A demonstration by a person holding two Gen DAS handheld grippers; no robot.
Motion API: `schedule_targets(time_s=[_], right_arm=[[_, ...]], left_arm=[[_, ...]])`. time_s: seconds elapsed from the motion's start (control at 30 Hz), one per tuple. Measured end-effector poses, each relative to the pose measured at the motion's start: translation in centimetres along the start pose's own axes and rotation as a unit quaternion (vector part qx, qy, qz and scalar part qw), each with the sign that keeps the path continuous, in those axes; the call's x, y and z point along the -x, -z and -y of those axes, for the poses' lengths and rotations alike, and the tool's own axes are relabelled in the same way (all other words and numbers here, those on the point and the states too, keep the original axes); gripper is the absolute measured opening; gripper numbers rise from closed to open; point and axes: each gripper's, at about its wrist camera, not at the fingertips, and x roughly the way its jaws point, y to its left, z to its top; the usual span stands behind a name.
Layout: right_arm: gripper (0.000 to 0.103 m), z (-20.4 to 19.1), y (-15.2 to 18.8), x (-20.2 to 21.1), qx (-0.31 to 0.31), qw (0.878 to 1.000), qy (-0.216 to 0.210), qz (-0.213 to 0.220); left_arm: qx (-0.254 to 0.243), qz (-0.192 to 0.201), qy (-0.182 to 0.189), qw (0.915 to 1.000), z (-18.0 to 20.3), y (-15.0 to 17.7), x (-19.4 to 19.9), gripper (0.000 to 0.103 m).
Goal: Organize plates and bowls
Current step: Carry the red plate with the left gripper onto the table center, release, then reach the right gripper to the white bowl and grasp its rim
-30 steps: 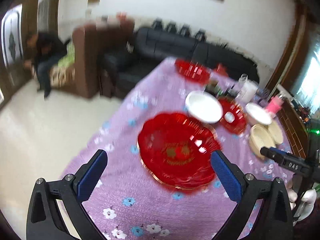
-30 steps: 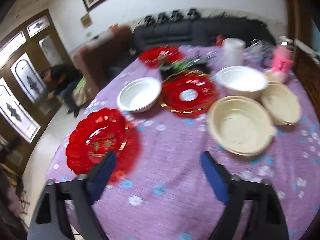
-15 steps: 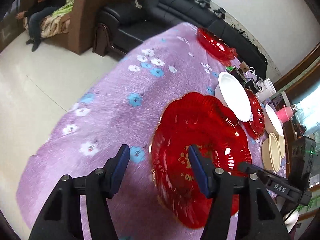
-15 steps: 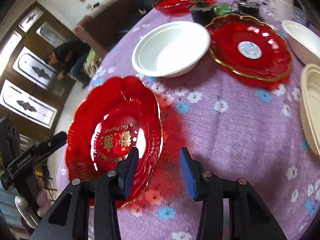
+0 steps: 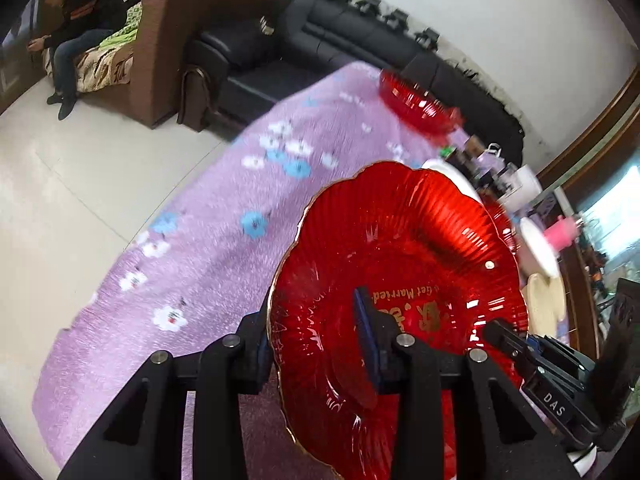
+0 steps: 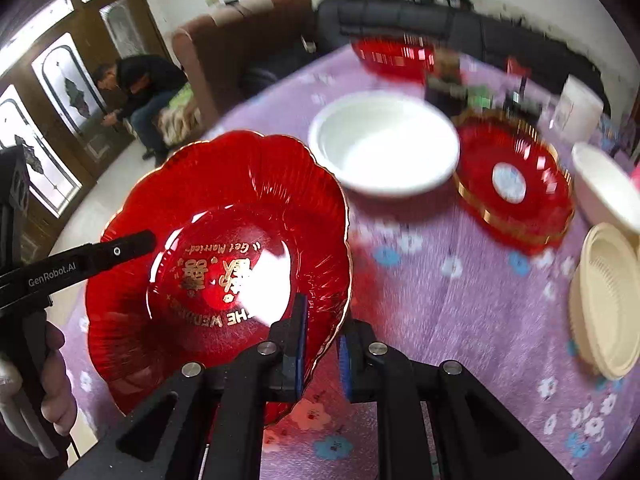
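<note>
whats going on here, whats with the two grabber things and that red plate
A person is tidying dishes on a table under a purple flowered cloth, with a handheld gripper in each hand. Both grippers have just been closing on opposite edges of the same red plate: the left gripper straddles its left rim, the right gripper its right rim. The plate looks tilted, as if lifting off the cloth. A white bowl, another red plate and cream plates wait beyond.
</note>
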Motion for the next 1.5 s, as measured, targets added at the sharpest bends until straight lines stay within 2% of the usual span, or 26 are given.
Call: schedule_targets(time_s=[0.17, 0.37, 0.47, 0.53, 0.57, 0.6, 0.7, 0.8, 0.93, 0.97, 1.03, 1.13, 1.3, 1.4, 1.5], right_arm=[[0.015, -1.0, -0.4, -0.2, 0.008, 1.0, -0.011, -0.003], [0.015, -0.6, 1.2, -3.7, -0.009, 0.999, -0.014, -0.039], [0.017, -0.2, 1.9, -4.9, -0.022, 0.998, -0.012, -0.055], [0.02, 0.3, 2.1, -5.2, -0.041, 0.997, -0.025, -0.057], [0.024, 0.6, 2.1, -5.3, -0.045, 0.997, -0.028, -0.06], [0.026, 0.8, 2.1, -5.2, -0.048, 0.997, -0.034, -0.059], [0.032, 1.9, 2.3, -3.9, -0.066, 0.996, -0.047, -0.035], [0.033, 3.1, 2.8, -1.7, -0.076, 0.996, -0.055, -0.01], [0.033, 4.5, 4.1, 3.0, -0.059, 0.997, -0.039, 0.031], [0.035, 5.1, 4.6, 4.2, -0.057, 0.997, -0.031, 0.037], [0.04, 6.4, 5.7, 6.1, -0.057, 0.997, -0.02, 0.042], [0.045, 9.2, 8.5, 8.6, -0.061, 0.996, -0.041, 0.049], [0.045, 11.8, 12.5, 11.2, -0.08, 0.994, -0.066, 0.015], [0.045, 13.4, 13.6, 14.7, -0.11, 0.988, -0.106, 0.03], [0.045, 15.4, 14.9, 18.4, -0.159, 0.966, -0.203, 0.025]], left_arm=[[0.0, 0.008, -0.009, 0.9999, -0.2, -0.8, 0.7, 0.035], [0.007, -0.025, -0.039, 0.9989, -1.5, 0.4, -2.7, 0.035], [0.018, -0.03, -0.07, 0.9969, -2.2, 0.7, -3.5, 0.037], [0.027, -0.029, -0.071, 0.9967, -2.5, 0.6, -3.1, 0.05], [0.03, -0.024, -0.066, 0.9971, -2.6, 0.6, -2.5, 0.054], [0.033, -0.015, -0.066, 0.9972, -2.6, 0.7, -1.7, 0.057], [0.031, 0.012, -0.076, 0.9966, -2.6, 1.0, 1.0, 0.057], [0.024, 0.045, -0.077, 0.9958, -1.6, 1.8, 4.7, 0.059], [-0.009, 0.088, -0.067, 0.9939, 1.3, 3.4, 9.4, 0.076], [-0.018, 0.097, -0.062, 0.9932, 2.1, 3.9, 10.6, 0.077], [-0.033, 0.11, -0.053, 0.992, 3.8, 4.9, 12.9, 0.08], [-0.058, 0.136, -0.036, 0.9884, 6.3, 6.5, 16.3, 0.081], [-0.095, 0.165, -0.01, 0.9817, 10.7, 8.0, 20.4, 0.081], [-0.128, 0.186, 0.005, 0.9742, 14.0, 9.0, 23.9, 0.081], [-0.173, 0.211, 0.001, 0.9621, 16.9, 10.4, 27.7, 0.083]])
